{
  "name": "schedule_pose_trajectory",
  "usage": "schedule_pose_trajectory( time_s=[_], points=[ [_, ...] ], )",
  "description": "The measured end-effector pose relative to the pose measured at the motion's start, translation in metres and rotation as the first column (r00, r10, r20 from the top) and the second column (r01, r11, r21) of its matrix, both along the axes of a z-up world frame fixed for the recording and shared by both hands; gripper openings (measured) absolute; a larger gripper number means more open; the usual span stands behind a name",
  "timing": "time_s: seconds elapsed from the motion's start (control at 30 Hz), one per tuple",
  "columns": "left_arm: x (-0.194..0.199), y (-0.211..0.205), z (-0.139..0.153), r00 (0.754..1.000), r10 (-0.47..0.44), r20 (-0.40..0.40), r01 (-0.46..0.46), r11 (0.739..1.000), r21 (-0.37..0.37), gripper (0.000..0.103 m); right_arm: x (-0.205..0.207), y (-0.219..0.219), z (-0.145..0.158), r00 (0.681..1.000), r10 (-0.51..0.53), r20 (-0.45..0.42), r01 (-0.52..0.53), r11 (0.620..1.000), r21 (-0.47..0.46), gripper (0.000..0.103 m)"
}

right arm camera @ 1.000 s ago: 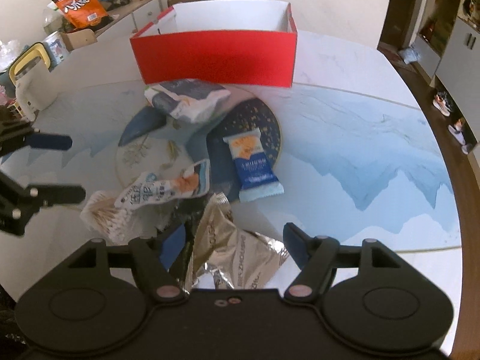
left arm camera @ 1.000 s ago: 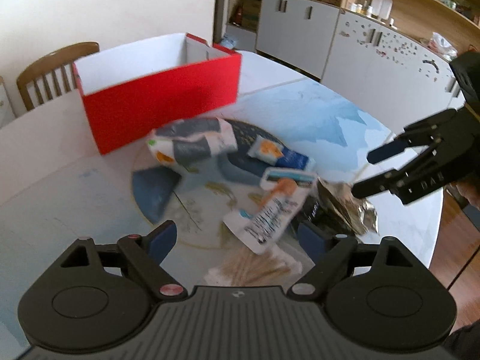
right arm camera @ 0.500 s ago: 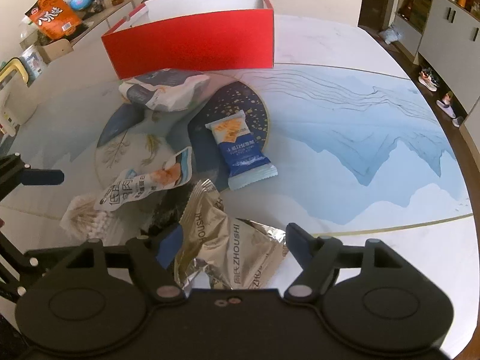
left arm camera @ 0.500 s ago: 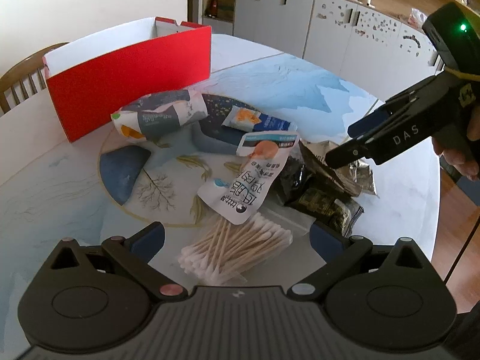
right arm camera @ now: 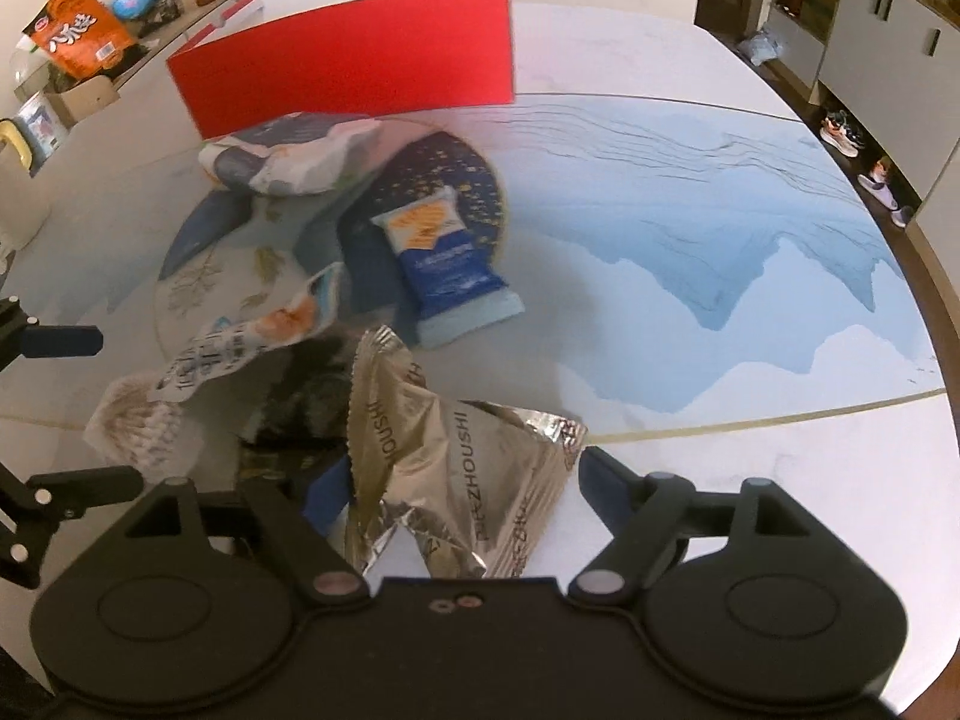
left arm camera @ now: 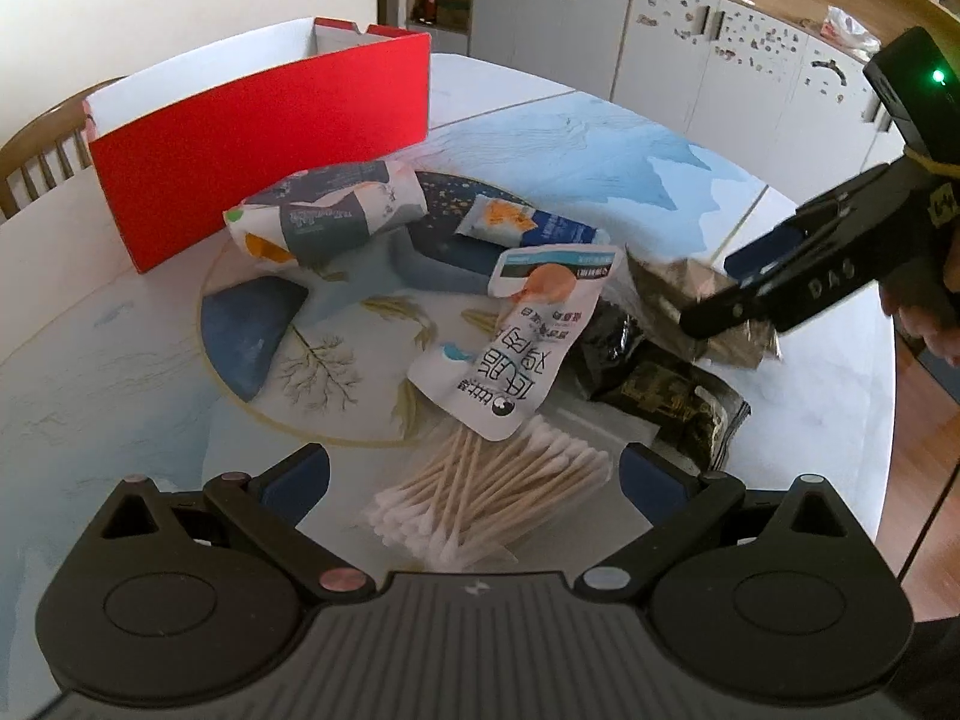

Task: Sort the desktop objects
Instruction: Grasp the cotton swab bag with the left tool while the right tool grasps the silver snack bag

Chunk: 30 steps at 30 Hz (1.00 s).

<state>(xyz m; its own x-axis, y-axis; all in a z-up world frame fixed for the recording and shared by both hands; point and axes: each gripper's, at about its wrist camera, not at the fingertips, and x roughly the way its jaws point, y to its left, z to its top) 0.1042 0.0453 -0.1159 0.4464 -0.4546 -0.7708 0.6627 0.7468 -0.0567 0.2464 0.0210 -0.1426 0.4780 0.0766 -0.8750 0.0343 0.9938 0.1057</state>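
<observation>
A heap of packets lies on the round table in front of a red box point(left arm camera: 264, 138) point(right arm camera: 360, 60). My left gripper point(left arm camera: 474, 474) is wide open, with a clear bag of cotton swabs point(left arm camera: 486, 504) lying between its fingers, untouched. My right gripper point(right arm camera: 465, 483) hangs over a crumpled silver packet point(right arm camera: 456, 438); its jaws are opening and the packet lies between them, not pinched. In the left wrist view the right gripper point(left arm camera: 780, 282) covers part of that silver packet point(left arm camera: 672, 282). A white pouch point(left arm camera: 522, 348), a blue snack packet point(right arm camera: 444, 264), a printed tissue pack point(left arm camera: 324, 210) and dark packets point(left arm camera: 666, 390) lie around.
The table edge point(left arm camera: 888, 420) runs close on the right, above a wooden floor. A chair point(left arm camera: 36, 144) stands behind the box, and grey cabinets point(left arm camera: 660, 48) line the far wall. A sideboard carries an orange bag point(right arm camera: 78, 36). The left gripper point(right arm camera: 66, 414) shows at the right wrist view's left edge.
Both grippers have sunk toward the heap. The left jaws widened and now straddle the cotton swabs. The right jaws widened over the silver packet.
</observation>
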Motion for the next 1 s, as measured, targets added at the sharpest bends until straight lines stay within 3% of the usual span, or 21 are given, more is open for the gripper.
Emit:
schedule_pose_trajectory(
  time_s=[0.2,0.47,0.67,0.83,1.0],
  points=[
    [-0.004,-0.007,-0.006,0.996,-0.085,0.015,0.085,0.996,0.020,0.103,0.003,-0.023,-0.005,0.999,-0.040,0.008,0.039,0.999,0.030,0.082],
    [0.003,-0.012,-0.017,0.994,-0.110,-0.006,0.111,0.993,0.028,0.102,0.010,-0.025,-0.012,0.998,-0.056,-0.023,0.057,0.997,0.048,0.080],
    [0.003,-0.011,-0.020,0.994,-0.109,-0.017,0.110,0.994,0.019,0.090,0.010,-0.023,-0.015,0.998,-0.059,-0.023,0.060,0.997,0.040,0.079],
    [0.003,-0.009,-0.021,0.994,-0.105,-0.017,0.105,0.994,0.014,0.084,0.010,-0.023,-0.012,0.998,-0.059,-0.017,0.060,0.997,0.054,0.069],
    [-0.001,-0.009,-0.018,0.993,-0.117,-0.024,0.117,0.993,-0.009,0.064,0.008,-0.025,-0.007,0.998,-0.069,-0.006,0.069,0.995,0.068,0.057]
  ],
)
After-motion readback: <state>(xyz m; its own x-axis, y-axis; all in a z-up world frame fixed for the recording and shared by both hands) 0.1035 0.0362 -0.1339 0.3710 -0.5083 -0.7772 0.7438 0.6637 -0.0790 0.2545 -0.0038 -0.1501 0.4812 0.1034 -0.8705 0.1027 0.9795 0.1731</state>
